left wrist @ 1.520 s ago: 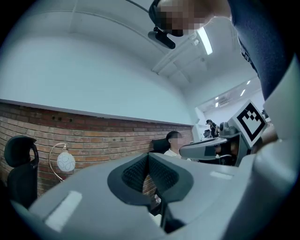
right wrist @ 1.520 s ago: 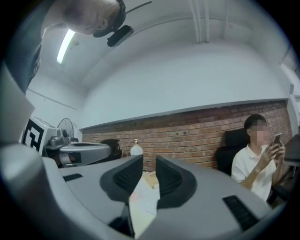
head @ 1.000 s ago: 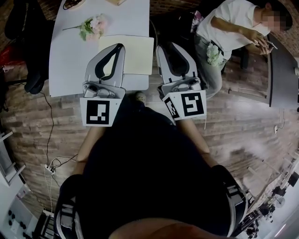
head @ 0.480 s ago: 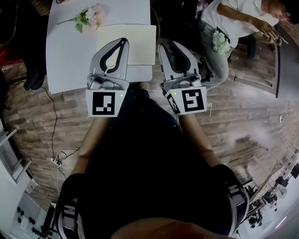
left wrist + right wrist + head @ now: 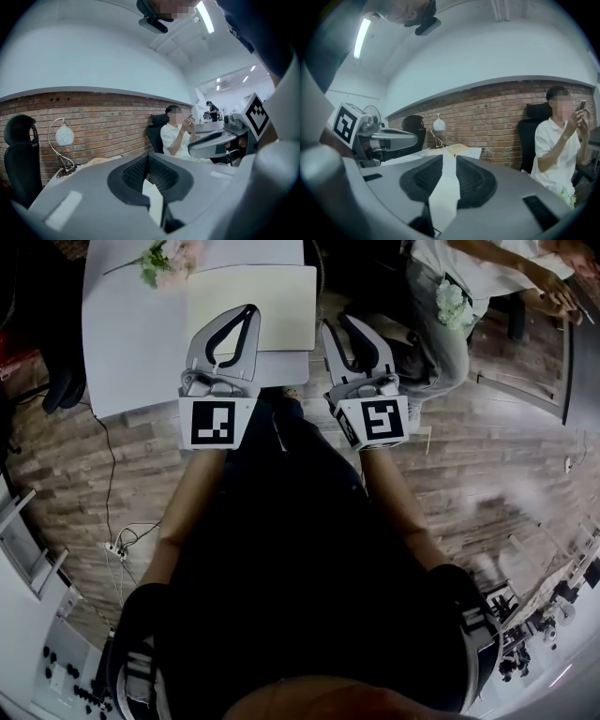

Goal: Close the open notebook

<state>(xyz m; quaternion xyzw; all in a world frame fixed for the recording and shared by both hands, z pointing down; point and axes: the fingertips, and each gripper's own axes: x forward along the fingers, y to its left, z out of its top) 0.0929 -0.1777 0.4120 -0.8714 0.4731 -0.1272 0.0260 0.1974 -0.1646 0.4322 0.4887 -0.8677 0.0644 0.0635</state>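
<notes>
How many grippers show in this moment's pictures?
2. The left gripper is held over the table's near edge. The right gripper is beside it, seen just past the table's right edge. None appears hidden.

At twelve o'clock in the head view, the notebook (image 5: 251,292) shows cream, matt paper on a smooth white bench (image 5: 131,343). At three o'clock the floor (image 5: 487,456) is grained wood plank. The left tool (image 5: 246,313) and right tool (image 5: 339,324) are matt grey plastic with ribbed black pads (image 5: 133,176). The brick wall (image 5: 93,122) looks coarse.

Cream notebook (image 5: 281,298), flat on white table (image 5: 131,343)
</notes>
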